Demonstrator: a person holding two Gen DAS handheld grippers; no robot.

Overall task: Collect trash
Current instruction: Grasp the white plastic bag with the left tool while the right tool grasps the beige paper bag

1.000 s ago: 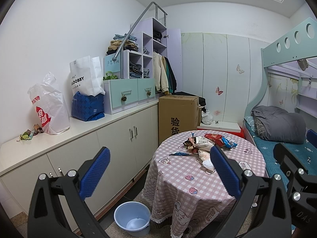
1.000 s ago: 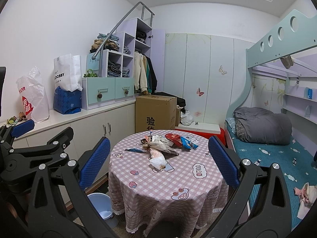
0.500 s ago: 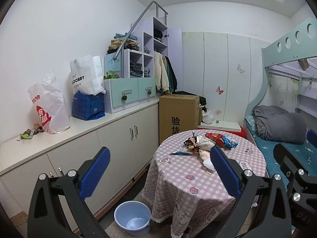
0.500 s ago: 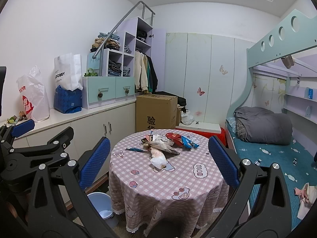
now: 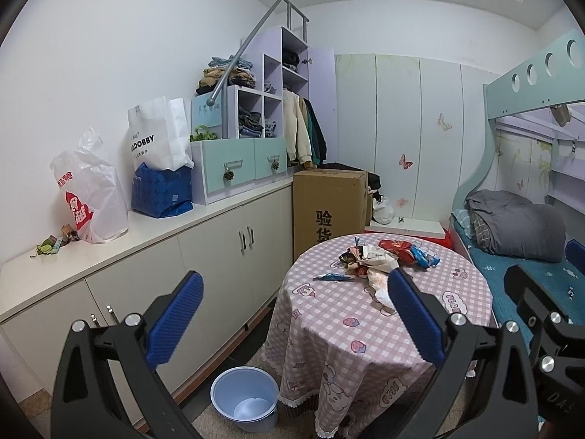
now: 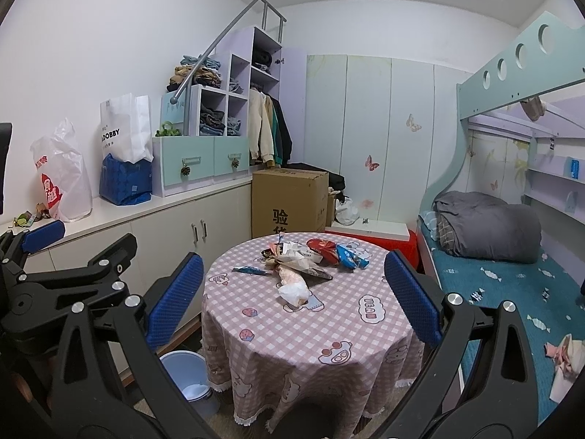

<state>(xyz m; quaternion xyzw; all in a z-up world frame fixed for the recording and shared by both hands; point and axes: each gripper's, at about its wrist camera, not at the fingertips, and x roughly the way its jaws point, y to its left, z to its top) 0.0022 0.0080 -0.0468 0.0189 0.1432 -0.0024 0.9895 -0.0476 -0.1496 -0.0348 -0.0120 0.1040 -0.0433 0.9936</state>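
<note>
**Both tongs spread wide, trash heaped ahead on the round table**

The left gripper [image 5: 294, 312] and right gripper [image 6: 290, 298] hang with jaws spread, holding nothing, short of the table [image 6: 329, 333]. The trash pile [image 6: 310, 256] lies ahead of both, on the table's far half. A slim blue wrapper [image 6: 249, 270] lies left of the pile, its long axis running left to right. A crumpled white wrapper [image 6: 294, 289] points toward the tongs. The blue bin [image 5: 245, 398] stands on the floor below the left gripper.
</note>
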